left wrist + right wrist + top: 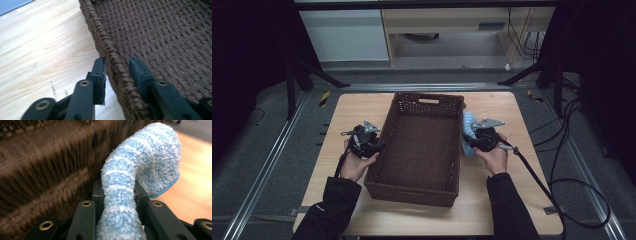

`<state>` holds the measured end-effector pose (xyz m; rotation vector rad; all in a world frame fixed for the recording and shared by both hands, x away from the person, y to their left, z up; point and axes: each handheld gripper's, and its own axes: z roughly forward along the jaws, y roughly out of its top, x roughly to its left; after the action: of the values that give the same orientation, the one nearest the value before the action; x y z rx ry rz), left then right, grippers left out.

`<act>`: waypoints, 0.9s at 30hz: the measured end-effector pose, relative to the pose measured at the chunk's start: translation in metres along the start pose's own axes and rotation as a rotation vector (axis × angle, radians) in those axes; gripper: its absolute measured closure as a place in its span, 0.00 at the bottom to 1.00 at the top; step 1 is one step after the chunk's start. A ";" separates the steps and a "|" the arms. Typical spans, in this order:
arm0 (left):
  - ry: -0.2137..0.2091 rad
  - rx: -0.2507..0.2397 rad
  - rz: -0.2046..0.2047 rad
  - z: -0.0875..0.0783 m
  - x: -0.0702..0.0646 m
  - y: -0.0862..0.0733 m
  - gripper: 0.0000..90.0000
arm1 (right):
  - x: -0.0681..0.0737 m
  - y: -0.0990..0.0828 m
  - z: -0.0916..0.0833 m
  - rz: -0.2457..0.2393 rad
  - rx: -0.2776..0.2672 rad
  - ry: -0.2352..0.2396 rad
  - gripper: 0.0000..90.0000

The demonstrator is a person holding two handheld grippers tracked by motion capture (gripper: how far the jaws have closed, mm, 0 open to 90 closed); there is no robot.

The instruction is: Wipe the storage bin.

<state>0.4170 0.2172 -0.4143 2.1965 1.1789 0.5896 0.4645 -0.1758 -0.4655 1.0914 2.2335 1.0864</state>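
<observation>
A: Item one, largest: tabletop [497,210], pale wood, carrying everything listed.

B: Item two?

A: Brown woven basket [419,145], rectangular, open top, standing mid-tabletop with nothing visible inside.

B: Item three?

A: Fluffy sock [140,170], light blue with white bands, just outside the basket's right wall. It arches up out of the jaws, its toe end drooping over the wood, none of it past the rim.

B: And the tools?

A: Right hand-held gripper [483,138]: clenched on the sock, both pads pressing its middle, as the right gripper view shows. Left hand-held gripper [117,68]: jaws straddling the basket's left rim [110,50], one outside, one inside. The outer pad looks close against the weave and the inner one stands apart, so I read it as released, not clamping.

B: Progress?

A: By my judgement, the sock is picked up and brought alongside; the basket sits in place. Left to do: lift the sock over the right wall, let it go inside, and draw both hands off.
</observation>
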 end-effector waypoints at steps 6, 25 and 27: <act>-0.019 -0.040 -0.019 -0.008 0.002 0.000 0.55 | 0.003 -0.013 0.013 0.008 0.049 0.005 0.79; -0.072 0.011 -0.025 -0.016 -0.007 -0.017 0.74 | 0.006 0.010 -0.037 -0.016 -0.084 0.028 0.79; -0.067 0.012 -0.023 -0.017 -0.008 -0.017 0.77 | 0.007 0.005 -0.034 -0.016 -0.059 0.030 0.79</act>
<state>0.3924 0.2223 -0.4140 2.1918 1.1741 0.4966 0.4401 -0.1840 -0.4415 1.0383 2.2146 1.1611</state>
